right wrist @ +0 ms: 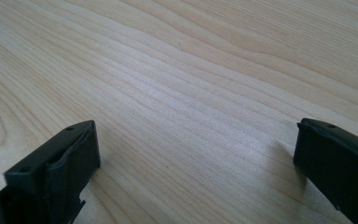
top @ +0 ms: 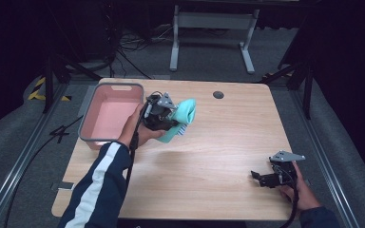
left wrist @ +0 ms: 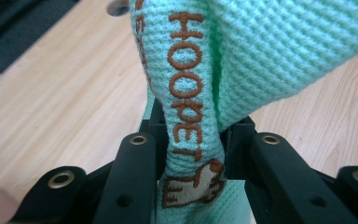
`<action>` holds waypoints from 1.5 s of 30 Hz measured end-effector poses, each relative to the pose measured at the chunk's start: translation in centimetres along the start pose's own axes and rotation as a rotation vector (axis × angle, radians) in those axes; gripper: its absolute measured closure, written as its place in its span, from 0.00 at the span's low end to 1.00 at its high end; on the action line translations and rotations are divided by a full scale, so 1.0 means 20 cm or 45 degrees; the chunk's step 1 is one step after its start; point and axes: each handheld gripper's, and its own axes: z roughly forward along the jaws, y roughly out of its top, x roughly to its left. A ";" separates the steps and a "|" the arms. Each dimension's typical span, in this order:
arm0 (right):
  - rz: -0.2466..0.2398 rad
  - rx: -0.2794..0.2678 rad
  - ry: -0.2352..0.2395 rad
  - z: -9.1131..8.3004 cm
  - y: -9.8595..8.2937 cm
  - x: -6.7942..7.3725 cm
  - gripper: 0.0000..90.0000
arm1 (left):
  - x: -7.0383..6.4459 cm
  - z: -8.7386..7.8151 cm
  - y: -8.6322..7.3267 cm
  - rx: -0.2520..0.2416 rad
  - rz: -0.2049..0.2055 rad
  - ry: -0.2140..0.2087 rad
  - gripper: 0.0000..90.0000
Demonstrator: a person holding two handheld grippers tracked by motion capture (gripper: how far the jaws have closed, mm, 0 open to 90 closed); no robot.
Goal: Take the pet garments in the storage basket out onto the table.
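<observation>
- I'm looking down on a light wooden table (top: 209, 156) in a dark room, with grey carpet around it and a white metal stand (top: 214, 28) at the top of the frame.
- A pink plastic bin (top: 110, 114) sits at the table's left edge, left of centre in the high view.
- My left gripper (top: 168, 116), just right of the bin, has its jaws closed tight on a mint-green knitted garment (top: 183, 116).
- In the high view the garment's long axis runs from lower left to upper right, its free end bulging toward the upper right above the table.
- In the left gripper view the garment (left wrist: 261, 51) rises from between the jaws to the top of the frame; a band embroidered "HOOPET" (left wrist: 186, 79) in brown runs straight up the middle, pinched between the two pads.
- My right gripper (top: 261, 178), at the lower right of the high view, has its jaws spread wide with nothing between them but bare wood grain (right wrist: 191, 93).
</observation>
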 end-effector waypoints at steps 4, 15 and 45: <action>0.000 0.000 0.000 0.00 0.00 0.00 0.01 | -0.02 0.12 0.00 0.042 -0.008 -0.037 0.79; 0.000 0.000 0.000 0.00 0.00 0.00 0.01 | -0.07 0.37 -0.03 0.144 -0.007 -0.101 0.78; 0.000 0.000 0.000 0.00 0.00 0.00 0.01 | -0.18 0.58 -0.07 0.197 -0.035 -0.145 0.34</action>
